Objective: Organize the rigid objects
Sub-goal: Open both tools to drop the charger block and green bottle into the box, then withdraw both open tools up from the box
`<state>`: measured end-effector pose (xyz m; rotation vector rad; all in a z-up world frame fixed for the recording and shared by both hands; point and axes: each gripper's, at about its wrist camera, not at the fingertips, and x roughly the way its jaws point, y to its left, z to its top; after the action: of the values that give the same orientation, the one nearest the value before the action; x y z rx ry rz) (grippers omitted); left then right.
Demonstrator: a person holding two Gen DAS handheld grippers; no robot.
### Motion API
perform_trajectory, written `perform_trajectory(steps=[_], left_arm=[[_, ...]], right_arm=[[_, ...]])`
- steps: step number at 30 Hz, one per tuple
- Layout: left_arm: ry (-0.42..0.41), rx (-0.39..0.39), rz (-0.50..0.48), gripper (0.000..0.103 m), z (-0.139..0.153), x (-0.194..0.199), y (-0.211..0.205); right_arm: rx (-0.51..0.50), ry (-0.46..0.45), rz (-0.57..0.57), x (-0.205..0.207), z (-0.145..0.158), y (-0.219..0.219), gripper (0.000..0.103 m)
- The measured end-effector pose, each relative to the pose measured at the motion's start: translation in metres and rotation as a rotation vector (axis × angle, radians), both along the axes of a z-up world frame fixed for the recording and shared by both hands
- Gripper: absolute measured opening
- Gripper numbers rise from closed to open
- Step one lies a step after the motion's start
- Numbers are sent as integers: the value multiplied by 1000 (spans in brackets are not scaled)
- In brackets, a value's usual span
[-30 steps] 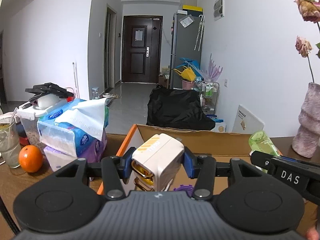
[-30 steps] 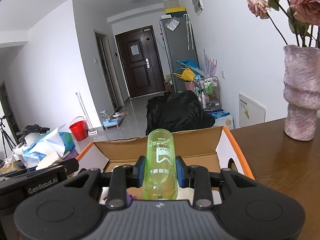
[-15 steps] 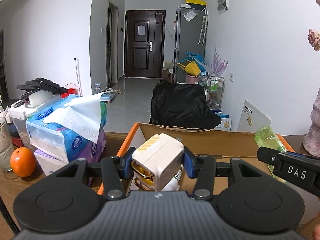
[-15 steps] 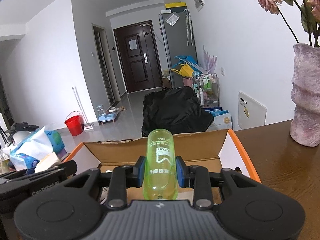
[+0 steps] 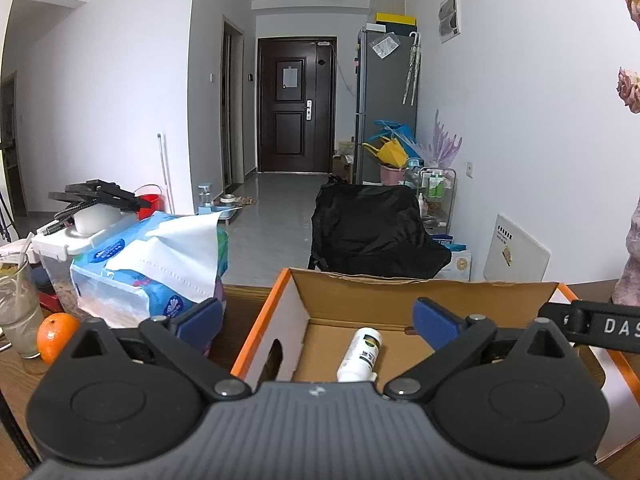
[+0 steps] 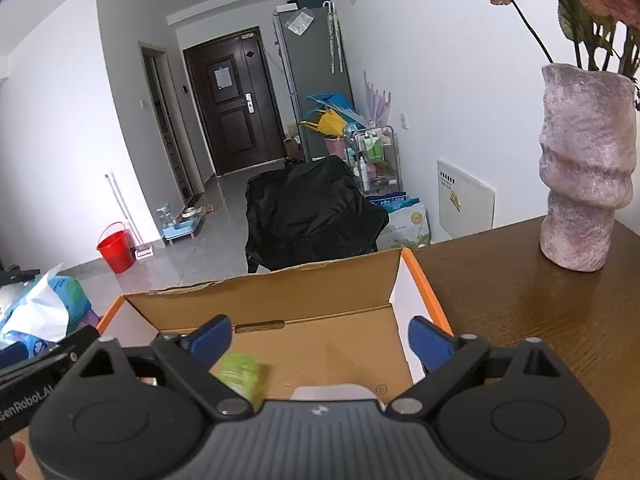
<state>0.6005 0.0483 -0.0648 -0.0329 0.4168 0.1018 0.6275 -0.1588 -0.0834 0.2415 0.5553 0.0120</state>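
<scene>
Cardboard box is seen open-topped on the brown surface, serving as the collecting place. Both tongs are held just over it: the left tongs and the right tongs have just been opening and now stand spread, nothing between the pads. A green bottle, blurred, and a white bottle are found inside the box, evidently released there for tidying.
</scene>
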Motion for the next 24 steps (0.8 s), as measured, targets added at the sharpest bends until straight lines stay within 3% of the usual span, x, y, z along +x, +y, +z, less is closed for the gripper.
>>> perform_trajectory(steps=[11,24], left_arm=[[20,-8,31,103,4,-9,9],[9,19,39,103,11,-43,15]], right_arm=[[-15,-16,21,-6,2,2,103],[-27,-42,46,-42,9,-1,103]])
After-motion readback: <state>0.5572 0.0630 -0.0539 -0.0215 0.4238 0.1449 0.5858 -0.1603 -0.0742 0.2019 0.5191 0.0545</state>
